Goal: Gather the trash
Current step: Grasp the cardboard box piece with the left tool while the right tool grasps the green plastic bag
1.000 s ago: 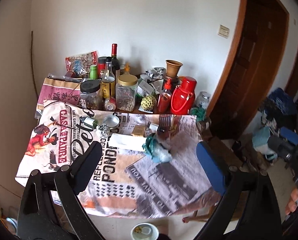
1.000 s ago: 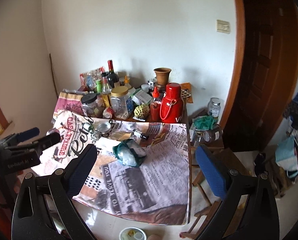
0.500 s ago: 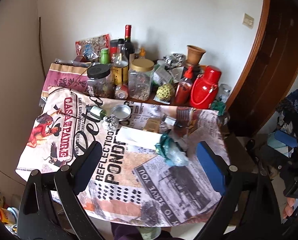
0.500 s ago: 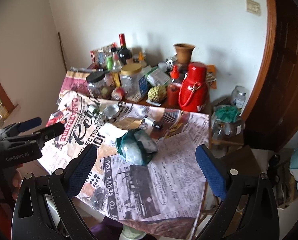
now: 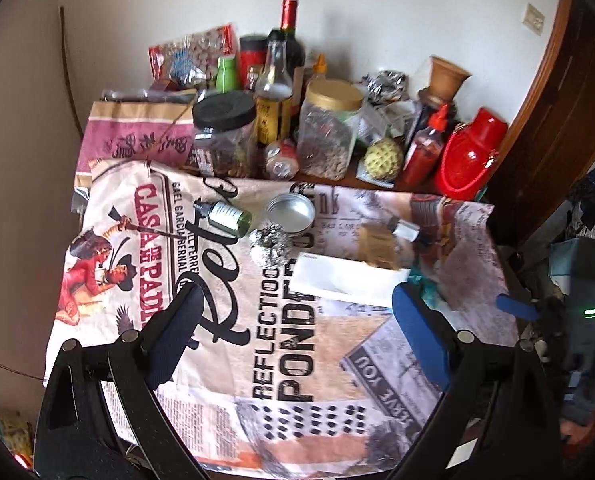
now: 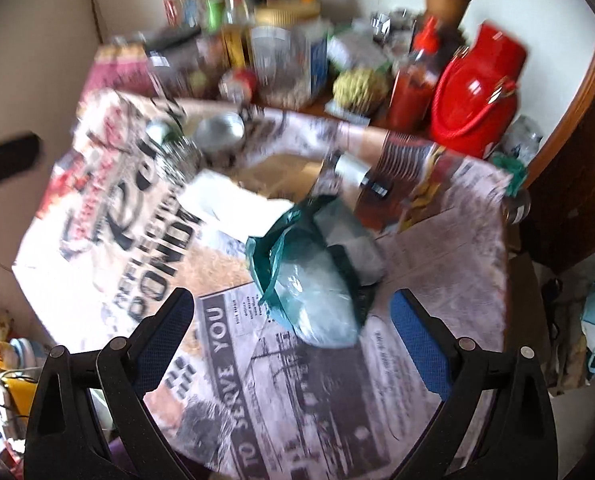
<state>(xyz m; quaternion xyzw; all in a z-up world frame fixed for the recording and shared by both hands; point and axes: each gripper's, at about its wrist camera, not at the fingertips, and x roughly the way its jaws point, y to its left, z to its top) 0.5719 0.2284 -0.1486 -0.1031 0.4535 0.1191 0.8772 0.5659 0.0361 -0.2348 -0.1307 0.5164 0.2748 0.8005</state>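
Note:
A printed cloth (image 5: 257,344) covers the table. On it lie a crumpled foil ball (image 5: 270,245), a white paper sheet (image 5: 345,280), a brown paper scrap (image 5: 377,246), a small green bottle (image 5: 227,216) and a round metal tin (image 5: 291,210). My left gripper (image 5: 295,304) hangs open above the cloth, just short of the white sheet. A teal plastic bag (image 6: 317,276) with clear plastic inside lies just ahead of my right gripper (image 6: 291,312), which is open and holds nothing. The white sheet (image 6: 233,204) lies left of the bag. The right wrist view is blurred.
Jars, bottles, a red flask (image 5: 471,156) and a sauce bottle (image 5: 425,152) crowd the back of the table by the wall. A small dark-capped bottle (image 6: 353,168) lies behind the bag. A wooden door (image 5: 557,128) stands to the right, with clutter on the floor below it.
Both grippers have come down and forward toward the table. The teal bag now fills the middle of the right wrist view; the foil ball and white sheet have drawn nearer in the left wrist view.

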